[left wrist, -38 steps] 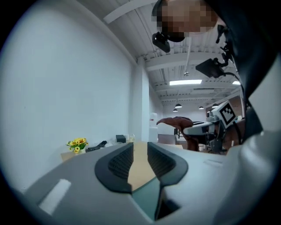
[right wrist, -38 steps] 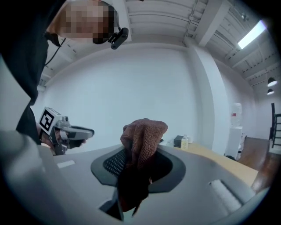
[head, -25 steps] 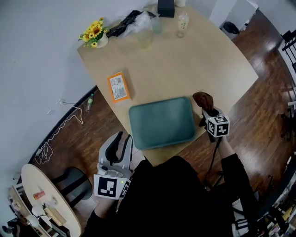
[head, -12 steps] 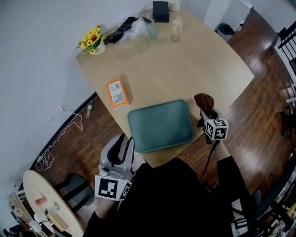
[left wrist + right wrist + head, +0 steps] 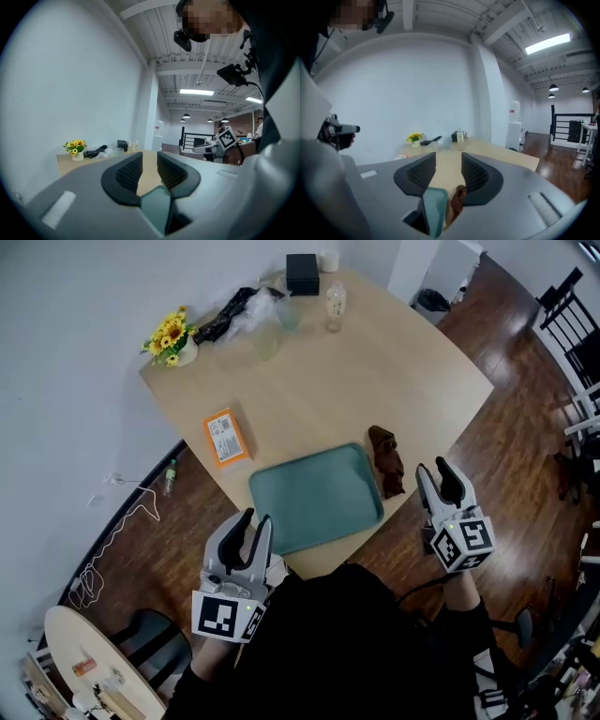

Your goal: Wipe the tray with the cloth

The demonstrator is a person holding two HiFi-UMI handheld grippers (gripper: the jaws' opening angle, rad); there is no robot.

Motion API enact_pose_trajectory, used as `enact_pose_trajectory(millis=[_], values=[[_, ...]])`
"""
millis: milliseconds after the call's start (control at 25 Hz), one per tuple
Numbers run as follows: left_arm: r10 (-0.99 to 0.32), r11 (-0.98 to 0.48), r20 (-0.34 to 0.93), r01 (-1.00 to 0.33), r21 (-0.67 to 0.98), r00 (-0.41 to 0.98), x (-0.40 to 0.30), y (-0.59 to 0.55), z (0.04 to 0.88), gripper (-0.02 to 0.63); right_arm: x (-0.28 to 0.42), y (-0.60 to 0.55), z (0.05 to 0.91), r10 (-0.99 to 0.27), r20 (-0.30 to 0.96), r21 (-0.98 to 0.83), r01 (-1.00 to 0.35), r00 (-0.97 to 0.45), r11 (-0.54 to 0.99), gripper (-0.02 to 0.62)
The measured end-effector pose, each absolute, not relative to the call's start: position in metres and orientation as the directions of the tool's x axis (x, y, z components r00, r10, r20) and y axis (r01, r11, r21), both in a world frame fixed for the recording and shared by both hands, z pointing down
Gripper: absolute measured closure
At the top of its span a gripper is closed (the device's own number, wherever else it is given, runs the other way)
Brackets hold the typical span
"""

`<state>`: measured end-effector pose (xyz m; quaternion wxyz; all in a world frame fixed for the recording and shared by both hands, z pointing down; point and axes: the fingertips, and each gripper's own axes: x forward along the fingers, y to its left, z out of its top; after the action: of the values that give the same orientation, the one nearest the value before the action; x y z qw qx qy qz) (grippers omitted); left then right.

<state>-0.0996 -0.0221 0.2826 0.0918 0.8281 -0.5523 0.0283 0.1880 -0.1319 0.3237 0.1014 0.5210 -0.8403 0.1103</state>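
The teal tray (image 5: 316,498) lies at the near edge of the wooden table (image 5: 375,371). The brown cloth (image 5: 385,460) rests crumpled on the table, against the tray's right side. My right gripper (image 5: 441,482) hangs off the table edge, below and to the right of the cloth. Its jaws are opening, with nothing between them. In the right gripper view, the right gripper (image 5: 448,159) looks over the tray (image 5: 433,206) and the cloth (image 5: 459,197). My left gripper (image 5: 246,531) hovers just off the tray's near left corner with a narrow, empty gap between its jaws. The left gripper (image 5: 149,159) shows the tray (image 5: 157,206) below it.
An orange packet (image 5: 225,436) lies left of the tray. At the table's far side stand a sunflower vase (image 5: 169,337), a black bag (image 5: 230,310), a glass (image 5: 267,338), a black box (image 5: 302,273) and a bottle (image 5: 335,304). A small round table (image 5: 94,671) stands lower left.
My right gripper has let go of the cloth and drawn back off the table edge. The cloth now lies beside the tray. The left gripper has stayed put.
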Motion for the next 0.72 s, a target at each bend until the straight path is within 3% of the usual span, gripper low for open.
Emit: enact_pose_trajectory(millis=[80,160,480,720], values=[[-0.91,-0.376,0.137,-0.919,0.123,0.391,-0.101,-0.02,0.28,0.526,0.17,-0.11,0.274,-0.856,0.197,-0.066,-0.878,-0.478,0.475,0.521],[-0.91,-0.378,0.131,-0.918,0.121,0.393,-0.103,-0.017,0.279,0.528,0.147,-0.09,0.247,-0.842,0.141,-0.068,-0.854,-0.521,0.516,0.572],[-0.92,-0.358,0.132,-0.929,0.095,0.369,-0.114,-0.005,0.273,0.532,0.056,-0.044,0.232,-0.718,0.104,-0.055,-0.725,-0.688,0.686,0.579],[-0.924,-0.357,0.114,-0.93,0.087,0.365,-0.105,-0.001,0.262,0.532,0.038,-0.034,0.231,-0.67,0.094,-0.065,-0.676,-0.736,0.734,0.584]])
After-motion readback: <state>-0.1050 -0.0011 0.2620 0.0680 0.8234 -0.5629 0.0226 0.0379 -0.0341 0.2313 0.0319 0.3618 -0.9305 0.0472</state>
